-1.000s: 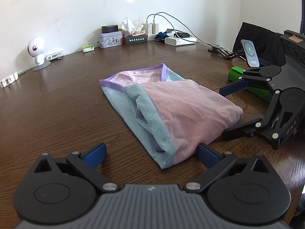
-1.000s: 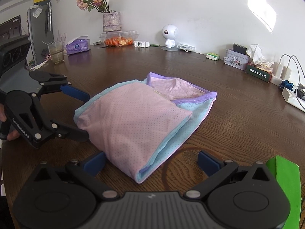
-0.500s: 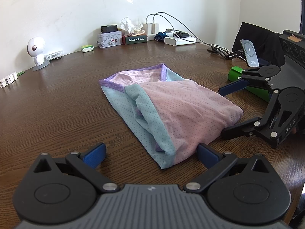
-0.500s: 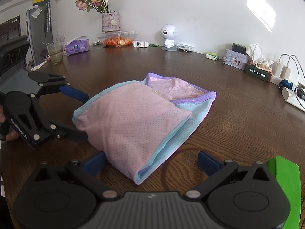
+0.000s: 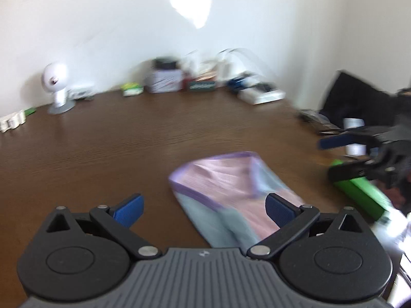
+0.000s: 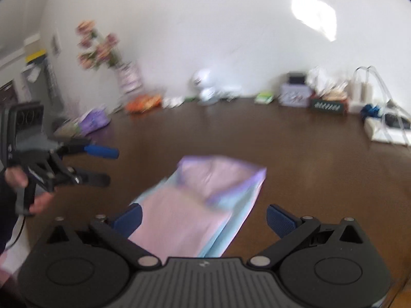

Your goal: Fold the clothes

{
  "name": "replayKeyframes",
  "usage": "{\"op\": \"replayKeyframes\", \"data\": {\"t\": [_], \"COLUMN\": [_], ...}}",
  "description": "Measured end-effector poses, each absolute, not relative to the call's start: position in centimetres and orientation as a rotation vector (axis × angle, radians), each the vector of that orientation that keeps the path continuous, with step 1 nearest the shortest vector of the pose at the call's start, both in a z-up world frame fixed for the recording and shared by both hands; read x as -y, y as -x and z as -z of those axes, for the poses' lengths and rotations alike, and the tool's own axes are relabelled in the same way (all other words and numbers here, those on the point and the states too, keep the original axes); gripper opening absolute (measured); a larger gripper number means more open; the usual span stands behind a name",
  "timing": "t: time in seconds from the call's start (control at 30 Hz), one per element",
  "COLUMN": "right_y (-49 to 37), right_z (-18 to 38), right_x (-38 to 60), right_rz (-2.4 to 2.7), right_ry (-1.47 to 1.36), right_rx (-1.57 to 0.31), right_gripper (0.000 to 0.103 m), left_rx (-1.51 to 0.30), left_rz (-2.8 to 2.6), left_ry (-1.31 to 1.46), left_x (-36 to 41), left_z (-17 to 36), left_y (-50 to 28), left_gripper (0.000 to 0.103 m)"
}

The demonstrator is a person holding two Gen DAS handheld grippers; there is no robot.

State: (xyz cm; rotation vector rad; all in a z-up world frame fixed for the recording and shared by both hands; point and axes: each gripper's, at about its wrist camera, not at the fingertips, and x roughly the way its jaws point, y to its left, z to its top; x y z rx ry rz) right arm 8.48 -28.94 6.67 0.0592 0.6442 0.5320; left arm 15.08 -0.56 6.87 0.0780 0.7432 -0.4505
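Folded garment (image 5: 231, 200) lying flat on brown wooden tabletop (image 5: 102, 148), pink panel uppermost, pale blue panels beneath, purple band along the far edge. In left wrist view, positioned right of centre, near end hidden behind the camera housing. In right wrist view (image 6: 200, 205), positioned at centre, purple-edged opening toward the far side.

Left hand-held gripper (image 5: 203, 209): fingers spread wide, blue pads (image 5: 128, 209) well apart, nothing between them. Raised clear of the garment; right pad overlapping the pink panel in the picture only, contact not confirmed. Same unit visible at left of right wrist view (image 6: 101, 165), held by a hand (image 6: 38, 202), fingers parted, gripping nothing, apart from the garment.

Right hand-held gripper (image 6: 204, 219): fingers likewise spread wide, empty. Garment seen between the pads, below them; contact not determinable. Same unit visible at far right of left wrist view (image 5: 331, 157), parted, well apart from the garment, just above a green object (image 5: 359, 195).

Both views motion-blurred; fine detail unreadable.

Along the far wall: white round-headed figurine (image 5: 56, 87), small tin (image 5: 161, 82), white power strip (image 5: 262, 95) with cables. In right wrist view, vase of pink flowers (image 6: 102, 48) at far left, purple tissue pack (image 6: 95, 120) near it.
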Motion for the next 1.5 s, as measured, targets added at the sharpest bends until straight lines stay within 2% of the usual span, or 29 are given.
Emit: {"op": "replayKeyframes", "data": {"t": [0.03,0.1,0.23,0.3,0.37,0.4,0.43,0.47,0.5,0.53,0.57,0.6,0.7,0.87,1.03,1.23,1.27,1.33,1.37,1.4,1.43,1.5], "right_y": [-10.7,-15.1,-20.4,-21.3,-21.5,-21.5,-21.4,-21.2,-21.0,-20.8,-20.6,-20.4,-19.9,-18.5,-12.6,-3.5,-2.5,-0.9,-0.1,0.8,1.6,2.7], "right_z": [-6.7,-6.1,-3.9,-2.9,-2.1,-1.8,-1.5,-1.3,-1.3,-1.5,-1.6,-1.6,-1.8,-3.2,-6.3,-5.1,-4.5,-3.6,-4.0,-4.3,-4.8,-6.3], "right_x": [28.5,27.5,25.9,25.5,25.1,24.9,24.6,24.3,24.2,24.1,24.0,23.7,23.5,24.8,26.7,27.6,27.6,27.7,28.0,28.2,28.5,29.2], "right_rz": [-0.471,-0.347,-0.303,-0.32,-0.33,-0.332,-0.331,-0.329,-0.339,-0.349,-0.351,-0.358,-0.367,-0.348,-0.416,-0.516,-0.532,-0.553,-0.548,-0.544,-0.544,-0.59], "right_ry": [-0.052,-0.035,-0.006,-0.001,0.036,0.06,0.088,0.125,0.133,0.131,0.142,0.157,0.168,0.092,0.103,0.132,0.135,0.156,0.167,0.179,0.185,0.131], "right_rx": [-0.661,-0.716,-0.836,-0.875,-0.883,-0.883,-0.88,-0.872,-0.866,-0.866,-0.864,-0.861,-0.84,-0.771,-0.671,-0.681,-0.706,-0.766,-0.755,-0.744,-0.726,-0.636], "right_gripper": [0.102,0.101,0.08,0.08,0.072,0.063,0.056,0.053,0.046,0.033,0.023,0.009,0.002,0.001,0.001,0.001,0.002,0.005,0.01,0.023,0.04,0.046], "left_rx": [-0.783,-0.838,-0.852,-0.86,-0.87,-0.872,-0.868,-0.861,-0.855,-0.858,-0.86,-0.86,-0.847,-0.77,-0.66,-0.701,-0.722,-0.748,-0.755,-0.747,-0.722,-0.667], "left_rz": [0.405,0.373,0.344,0.333,0.327,0.33,0.335,0.333,0.33,0.326,0.323,0.322,0.323,0.336,0.353,0.351,0.339,0.332,0.352,0.372,0.371,0.356], "left_ry": [-0.086,-0.098,-0.143,-0.173,-0.197,-0.192,-0.174,-0.17,-0.17,-0.157,-0.144,-0.131,-0.119,-0.128,-0.192,-0.17,-0.147,-0.089,-0.062,-0.034,-0.012,0.015], "left_x": [1.3,2.6,3.7,3.8,3.8,3.7,3.5,3.4,3.4,3.3,3.2,3.1,3.0,3.9,4.5,3.9,3.6,2.8,2.2,1.6,1.1,1.0], "left_z": [-6.3,-5.1,-3.9,-3.3,-2.9,-2.7,-2.7,-2.7,-2.8,-2.9,-3.0,-3.0,-3.4,-5.8,-7.9,-5.1,-4.5,-3.8,-4.0,-4.6,-5.4,-7.0], "left_y": [-17.3,-20.0,-21.3,-21.5,-21.6,-21.6,-21.5,-21.5,-21.5,-21.6,-21.7,-21.8,-21.4,-18.9,-11.7,-4.3,-3.6,-2.0,-1.4,-0.9,-0.7,-1.1], "left_gripper": [0.102,0.094,0.09,0.082,0.067,0.064,0.058,0.044,0.031,0.008,0.006,0.005,0.003,0.002,0.002,0.002,0.006,0.017,0.028,0.032,0.039,0.05]}}
